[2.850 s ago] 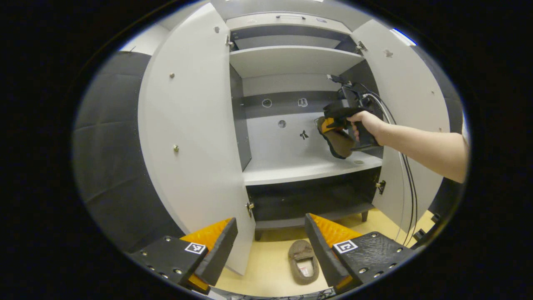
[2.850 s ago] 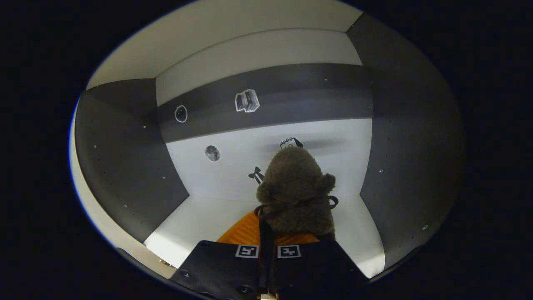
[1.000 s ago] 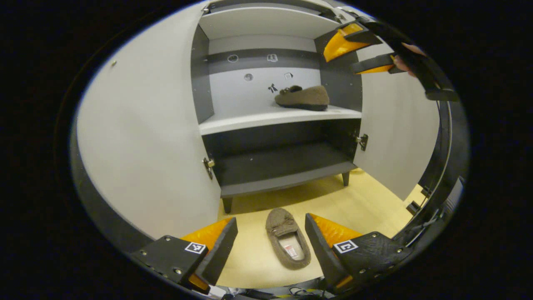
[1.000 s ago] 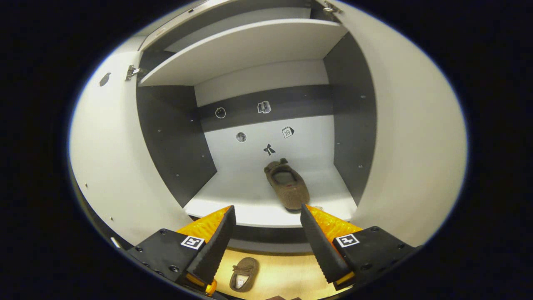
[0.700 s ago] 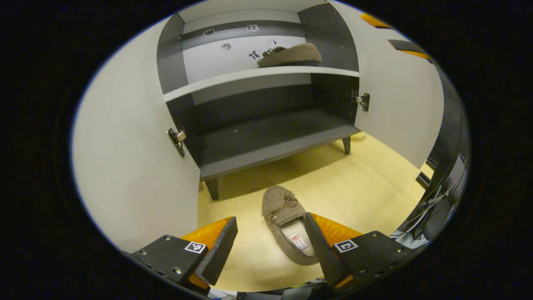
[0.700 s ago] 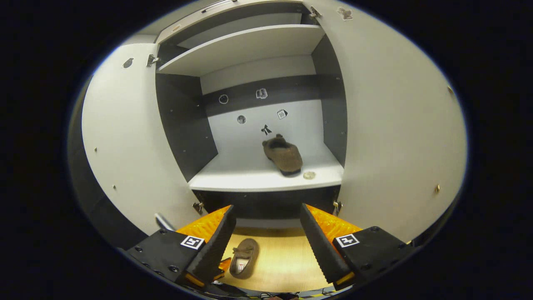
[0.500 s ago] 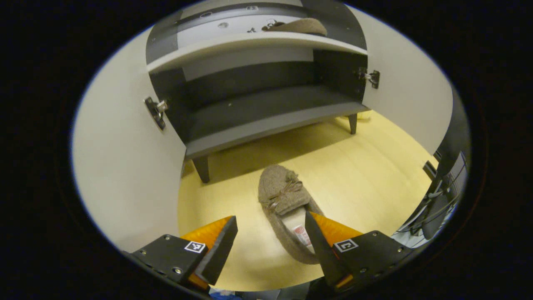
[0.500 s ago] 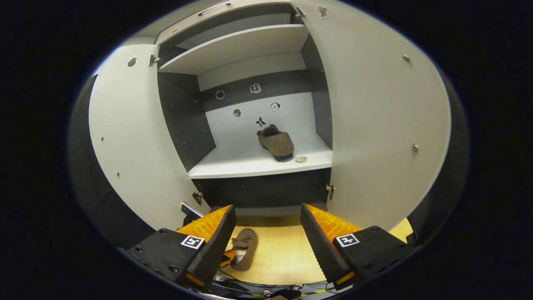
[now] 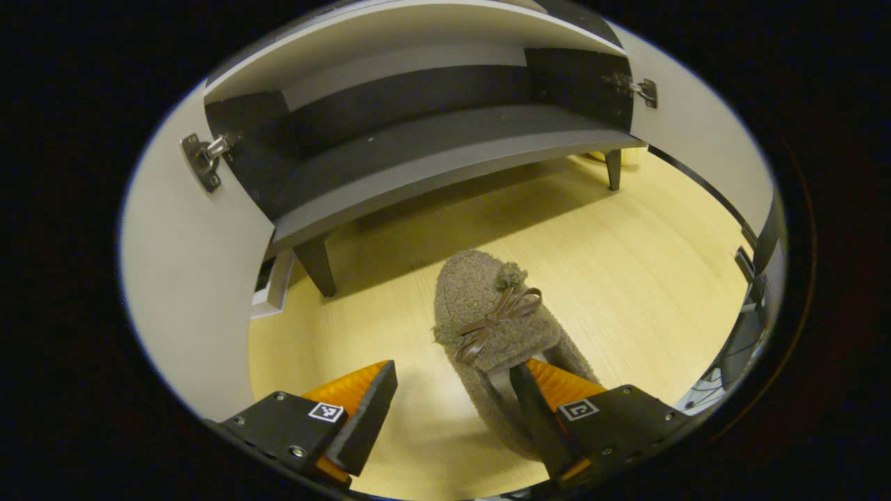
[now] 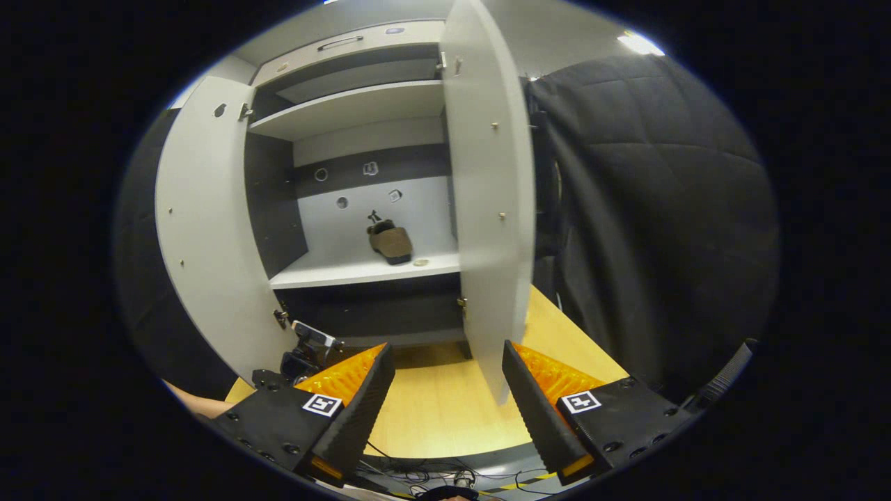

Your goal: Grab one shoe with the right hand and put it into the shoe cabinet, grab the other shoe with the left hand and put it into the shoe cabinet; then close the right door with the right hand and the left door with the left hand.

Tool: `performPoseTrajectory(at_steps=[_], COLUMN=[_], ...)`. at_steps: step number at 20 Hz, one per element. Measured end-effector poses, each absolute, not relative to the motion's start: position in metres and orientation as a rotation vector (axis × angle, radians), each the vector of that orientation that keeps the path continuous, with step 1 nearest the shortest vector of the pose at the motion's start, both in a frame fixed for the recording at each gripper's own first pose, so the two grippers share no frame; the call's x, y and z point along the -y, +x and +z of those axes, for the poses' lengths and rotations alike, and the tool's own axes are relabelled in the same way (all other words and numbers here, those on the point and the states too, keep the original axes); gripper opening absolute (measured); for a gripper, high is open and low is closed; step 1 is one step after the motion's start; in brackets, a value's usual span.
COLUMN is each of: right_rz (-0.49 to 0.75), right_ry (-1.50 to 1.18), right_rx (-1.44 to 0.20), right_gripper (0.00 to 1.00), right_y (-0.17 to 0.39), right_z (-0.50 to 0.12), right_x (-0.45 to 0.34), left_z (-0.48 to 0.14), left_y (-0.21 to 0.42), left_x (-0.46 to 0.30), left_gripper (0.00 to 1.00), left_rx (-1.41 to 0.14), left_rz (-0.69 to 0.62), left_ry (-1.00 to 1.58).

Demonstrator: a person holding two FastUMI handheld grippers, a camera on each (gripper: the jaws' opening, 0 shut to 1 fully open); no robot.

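Observation:
A brown fuzzy slipper [image 9: 495, 327] with a small bow lies on the yellow floor, toe toward the shoe cabinet [image 9: 445, 149]. My left gripper [image 9: 452, 410] is open low over it, its right finger reaching into the slipper's opening and the left finger off to the slipper's left. The other brown slipper [image 10: 390, 242] rests on the cabinet's white middle shelf [image 10: 362, 270]. My right gripper [image 10: 445, 396] is open and holds nothing, drawn back in front of the right door [image 10: 487, 209]. Both doors stand open; the left door [image 10: 202, 229] swings far out.
The cabinet stands on short dark legs [image 9: 317, 264] above the floor [image 9: 626, 264]. The quilted black booth wall [image 10: 654, 209] rises to the right of the right door. Cables [image 10: 431, 476] lie on the floor near me. The left gripper's body [image 10: 303, 351] shows by the cabinet's base.
My left gripper has dropped toward the floor slipper until one finger entered its opening. My right gripper has let go of the other slipper on the shelf and pulled back and right, outside the right door.

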State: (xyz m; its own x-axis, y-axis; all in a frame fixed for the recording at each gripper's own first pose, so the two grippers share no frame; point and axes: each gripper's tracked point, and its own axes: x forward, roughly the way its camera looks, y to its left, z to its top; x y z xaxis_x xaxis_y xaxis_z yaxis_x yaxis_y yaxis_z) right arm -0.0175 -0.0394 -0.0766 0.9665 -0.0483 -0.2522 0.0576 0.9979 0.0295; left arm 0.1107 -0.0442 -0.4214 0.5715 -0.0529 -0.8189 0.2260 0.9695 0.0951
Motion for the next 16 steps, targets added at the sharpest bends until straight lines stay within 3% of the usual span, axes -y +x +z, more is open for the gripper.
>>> performPoseTrajectory(at_steps=[2, 3, 6, 7, 10, 11, 12, 14, 16], right_rz=[-0.117, -0.149, -0.254, -0.289, -0.366, -0.386, -0.402, -0.437, -0.473], right_ry=[0.061, 0.069, 0.073, 0.075, 0.093, 0.104, 0.112, 0.124, 0.142], right_rx=[-0.270, -0.275, -0.272, -0.271, -0.258, -0.249, -0.236, -0.216, -0.187], right_gripper=[0.98, 0.98, 0.98, 0.98, 0.98, 0.99, 0.93, 0.99, 0.99], right_y=[-0.029, -0.034, -0.046, -0.049, -0.056, -0.058, -0.059, -0.061, -0.067], right_z=[-0.080, -0.082, -0.081, -0.081, -0.076, -0.075, -0.074, -0.071, -0.062], right_x=[0.059, 0.069, 0.098, 0.105, 0.127, 0.133, 0.140, 0.153, 0.167], left_z=[-0.427, -0.427, -0.436, -0.438, -0.440, -0.441, -0.443, -0.444, -0.444], left_y=[0.115, 0.118, 0.121, 0.123, 0.124, 0.126, 0.126, 0.128, 0.127], left_x=[0.046, 0.046, 0.050, 0.055, 0.058, 0.053, 0.049, 0.050, 0.061], left_gripper=[0.92, 1.00, 0.59, 0.65, 0.39, 0.39, 0.19, 0.03, 0.03], left_rx=[-0.960, -0.953, -0.972, -0.973, -0.983, -0.973, -0.985, -0.991, -0.999], left_rz=[-0.174, -0.178, -0.190, -0.215, -0.184, -0.158, -0.139, -0.165, -0.174], left_ry=[0.180, 0.173, 0.170, 0.151, 0.100, 0.112, 0.110, 0.118, 0.120])
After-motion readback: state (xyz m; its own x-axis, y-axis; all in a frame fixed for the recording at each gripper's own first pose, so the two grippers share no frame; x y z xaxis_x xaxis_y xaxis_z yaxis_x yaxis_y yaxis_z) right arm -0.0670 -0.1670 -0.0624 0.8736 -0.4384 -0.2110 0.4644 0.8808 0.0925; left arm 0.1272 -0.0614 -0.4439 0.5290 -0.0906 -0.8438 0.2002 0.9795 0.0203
